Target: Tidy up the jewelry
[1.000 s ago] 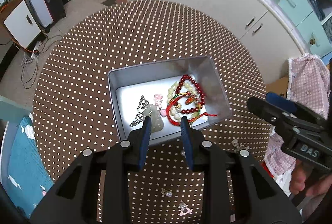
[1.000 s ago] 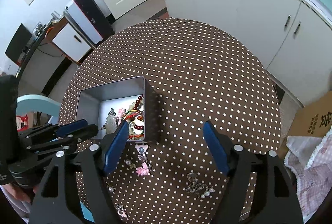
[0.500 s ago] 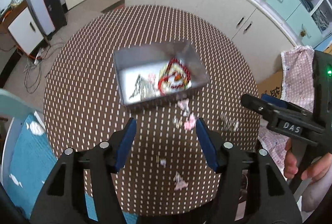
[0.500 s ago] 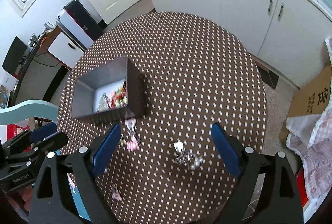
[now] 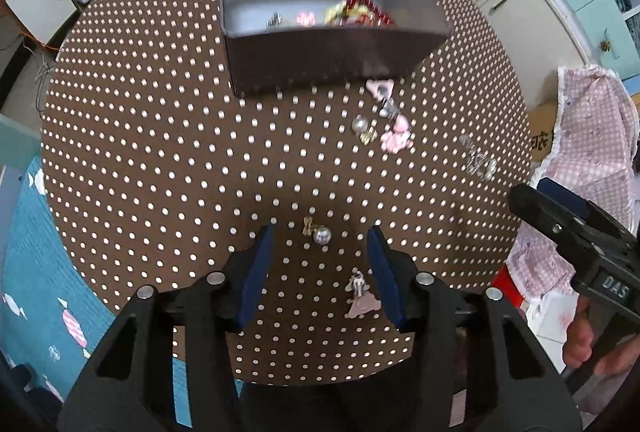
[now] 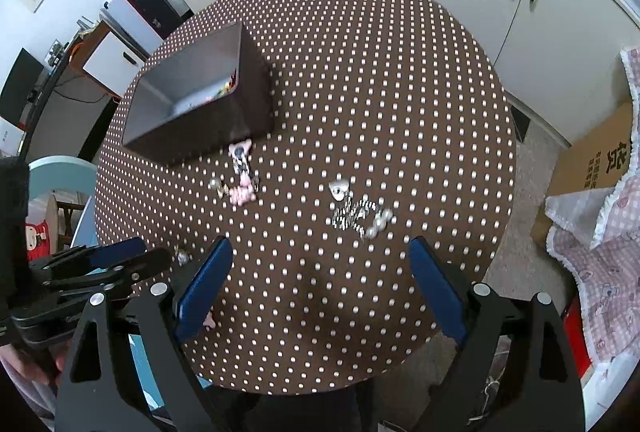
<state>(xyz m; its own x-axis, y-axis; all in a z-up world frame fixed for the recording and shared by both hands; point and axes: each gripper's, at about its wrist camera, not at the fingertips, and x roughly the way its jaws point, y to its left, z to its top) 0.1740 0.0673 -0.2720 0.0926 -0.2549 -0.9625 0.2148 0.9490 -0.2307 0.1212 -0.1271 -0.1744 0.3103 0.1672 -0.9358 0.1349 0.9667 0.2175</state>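
The left gripper is spread and empty above a pearl earring; it touches nothing. The right gripper is spread wide, also empty.

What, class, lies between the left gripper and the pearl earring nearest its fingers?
Nothing visible. The left gripper is open, and the pearl earring lies on bare tablecloth between the fingertips. A pink charm sits near the right finger, off the path.

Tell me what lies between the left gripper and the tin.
In the left wrist view, a pearl earring lies just ahead of the open left gripper. Beyond it is only bare dotted tablecloth up to the tin.
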